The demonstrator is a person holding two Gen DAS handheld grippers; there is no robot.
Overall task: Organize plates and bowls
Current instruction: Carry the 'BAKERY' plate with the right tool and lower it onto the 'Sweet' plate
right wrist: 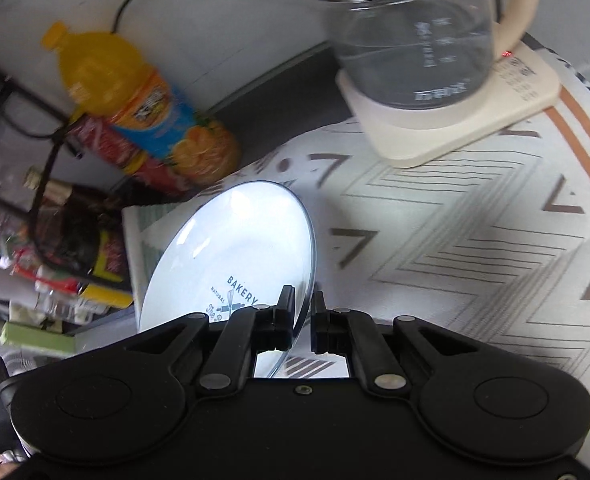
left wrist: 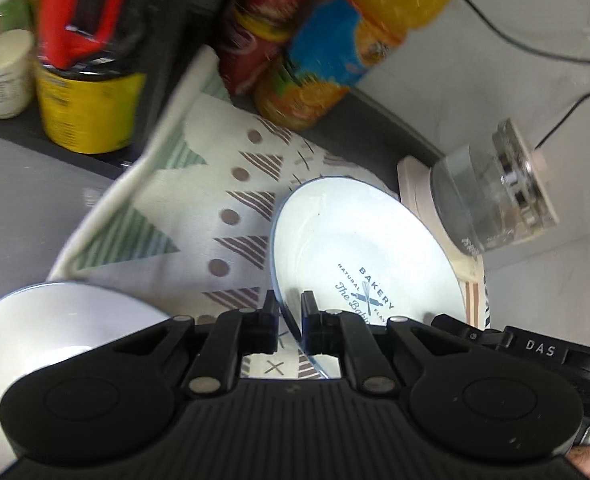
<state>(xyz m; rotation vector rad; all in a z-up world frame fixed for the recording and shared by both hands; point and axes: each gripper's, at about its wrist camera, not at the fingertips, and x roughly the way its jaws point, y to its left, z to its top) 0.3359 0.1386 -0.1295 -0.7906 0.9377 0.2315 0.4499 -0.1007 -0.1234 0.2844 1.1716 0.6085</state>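
While both grippers' jaws clamp its rim, the white plate (left wrist: 359, 248) shows a blue "BAKERY" print.

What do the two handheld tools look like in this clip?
Both the left tool and the right tool are matte black plastic: ribbed housing, two round caps, linkage arms with silver pins, flat black fingers. Beside the left one, a black part reads "DAS". No sleeves show.

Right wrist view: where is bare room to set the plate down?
Bare: the zigzag cloth right of the plate, below the kettle base. Also the dotted mat between the plate and the white dish, in the left wrist view. Crowded: the left side, with juice bottle and packets.
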